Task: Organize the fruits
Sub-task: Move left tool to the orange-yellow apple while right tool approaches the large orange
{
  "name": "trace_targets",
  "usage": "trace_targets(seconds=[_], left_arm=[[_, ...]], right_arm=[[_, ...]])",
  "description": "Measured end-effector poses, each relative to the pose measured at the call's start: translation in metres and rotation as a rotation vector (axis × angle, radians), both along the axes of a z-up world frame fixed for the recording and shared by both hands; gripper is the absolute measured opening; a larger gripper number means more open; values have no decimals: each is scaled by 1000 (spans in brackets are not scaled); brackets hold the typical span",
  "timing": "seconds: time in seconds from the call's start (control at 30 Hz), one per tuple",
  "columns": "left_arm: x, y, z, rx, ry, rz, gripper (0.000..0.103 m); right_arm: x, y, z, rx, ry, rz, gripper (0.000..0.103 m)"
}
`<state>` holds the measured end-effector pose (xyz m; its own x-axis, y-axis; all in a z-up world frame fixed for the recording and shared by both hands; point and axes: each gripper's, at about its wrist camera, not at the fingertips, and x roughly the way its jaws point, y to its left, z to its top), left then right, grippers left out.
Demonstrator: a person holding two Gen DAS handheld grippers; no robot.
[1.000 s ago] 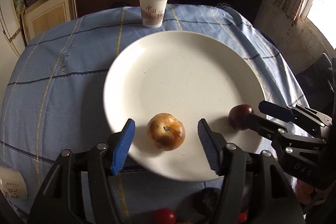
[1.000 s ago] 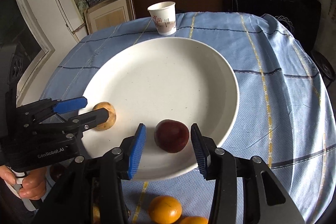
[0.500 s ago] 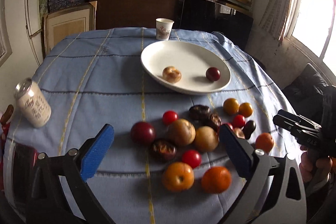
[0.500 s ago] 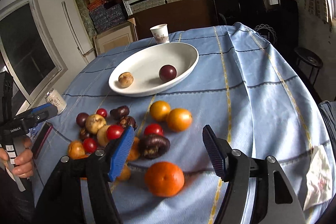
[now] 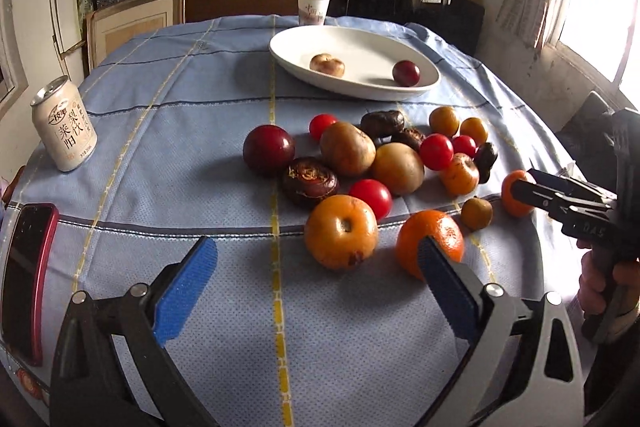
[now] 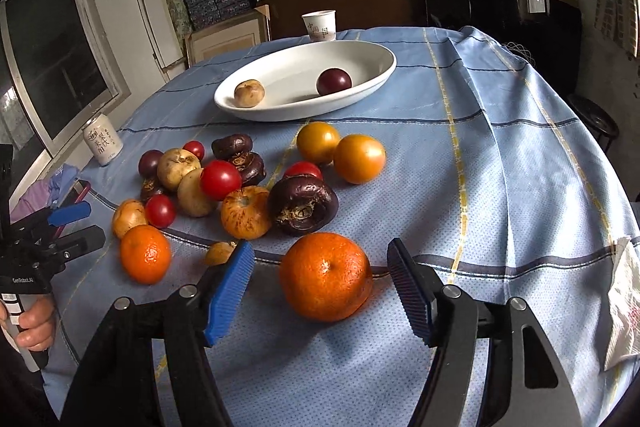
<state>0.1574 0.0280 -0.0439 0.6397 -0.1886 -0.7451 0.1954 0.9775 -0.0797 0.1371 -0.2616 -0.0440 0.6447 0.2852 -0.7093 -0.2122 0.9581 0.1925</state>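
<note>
Claws have pulled back from the white plate (image 5: 430, 83), leaving a tan fruit (image 5: 327, 64) and dark red fruit (image 5: 406, 73) there. Left claw (image 5: 316, 291) gapes empty; right claw (image 6: 320, 281), open and empty, frames a tangerine (image 6: 326, 277), probably next.

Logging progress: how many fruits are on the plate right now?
2 on the plate: a tan fruit at its left end and a dark red fruit toward the right. The rest lie on the cloth; nothing looks hidden behind the rim.
</note>
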Motion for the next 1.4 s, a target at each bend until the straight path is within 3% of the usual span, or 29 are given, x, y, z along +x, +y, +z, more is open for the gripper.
trace_targets(seconds=[0.83,1.1,1.27,1.4], left_arm=[[10,-2,-8,13,54,3,98],[12,0,-9,10,65,6,98],[15,3,-11,-12,81,10,98],[21,11,-12,-76,92,27,96]], right_arm=[[4,4,-7,-32,37,-9,69],[5,1,-10,-18,55,-13,49],[3,1,-8,-14,44,-11,48],[4,-4,-9,6,56,-28,48]])
